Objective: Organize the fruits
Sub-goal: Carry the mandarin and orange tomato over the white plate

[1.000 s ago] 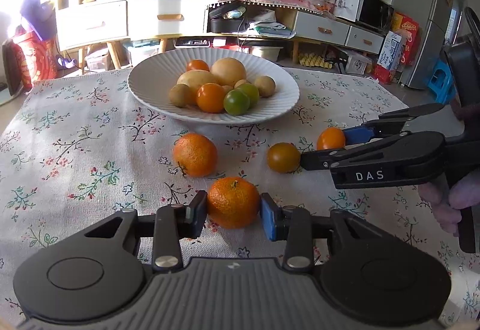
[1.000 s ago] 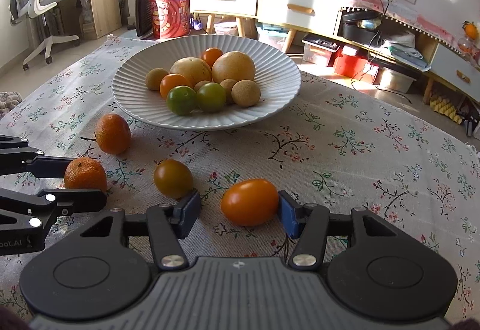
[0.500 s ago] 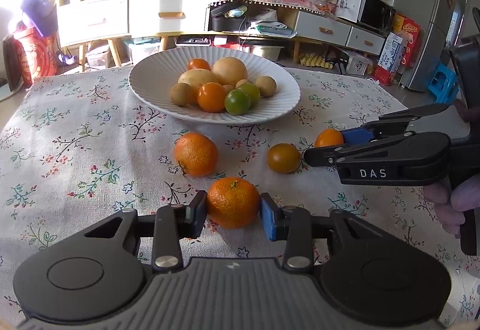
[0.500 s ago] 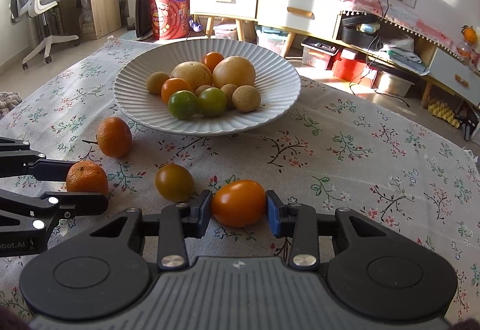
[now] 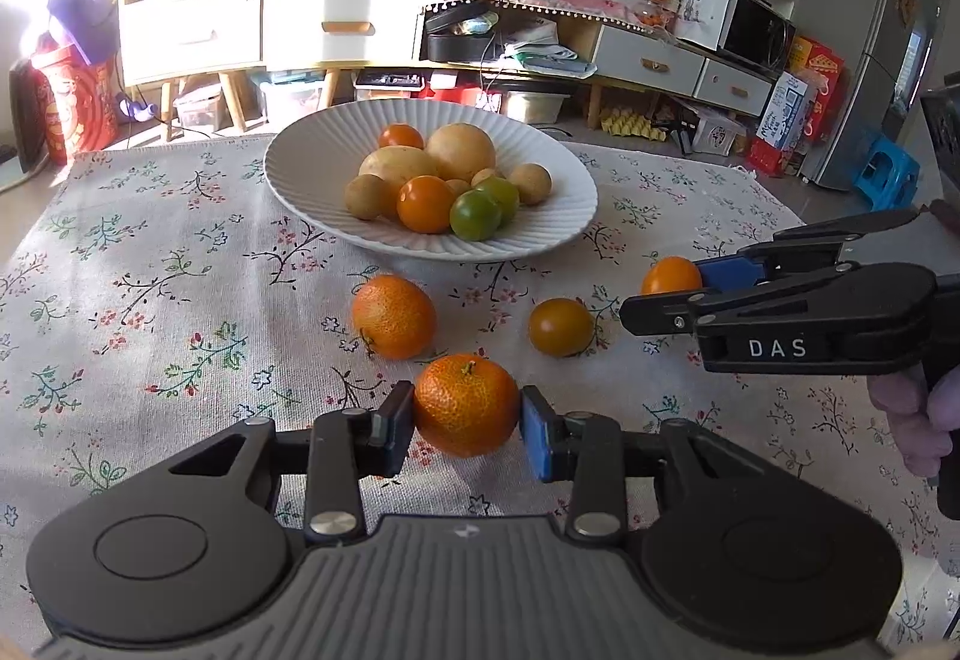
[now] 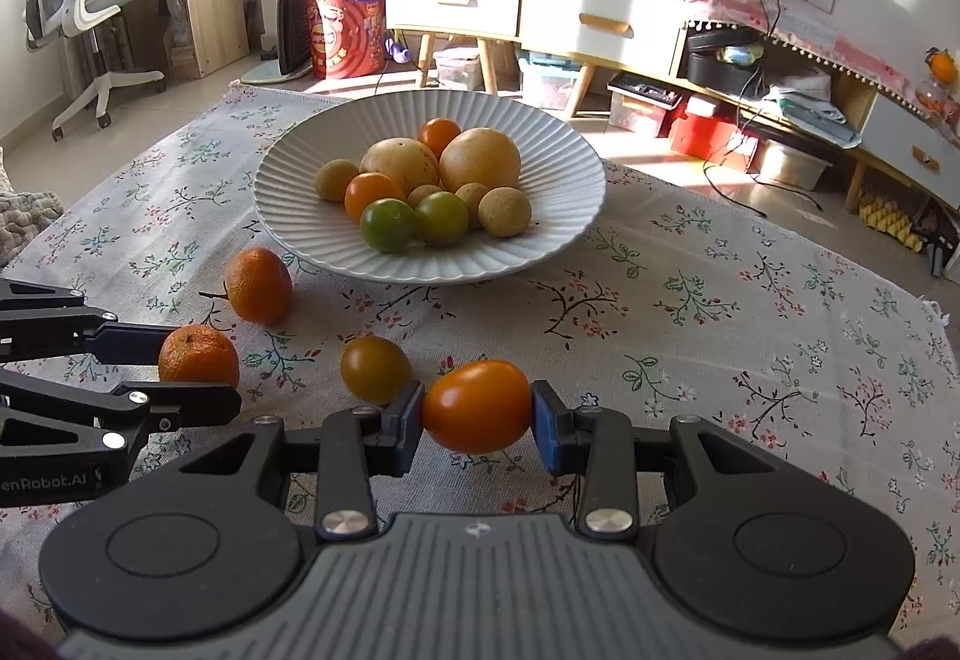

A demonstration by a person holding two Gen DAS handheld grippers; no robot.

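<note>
Both grippers clamped on loose fruit, ready to carry it to the white ribbed plate (image 5: 543, 240) at twelve o'clock.

The plate already holds a heap of pale, orange and green fruit. The left gripper (image 5: 467, 420) pinches a pebbly mandarin (image 5: 467, 403); the right gripper (image 6: 477, 417), jaws just closed, squeezes a smooth orange tomato (image 6: 477, 405). A second mandarin (image 5: 393, 315) and a brownish tomato (image 5: 561, 327) lie loose on the floral tablecloth (image 5: 150, 270).
</note>
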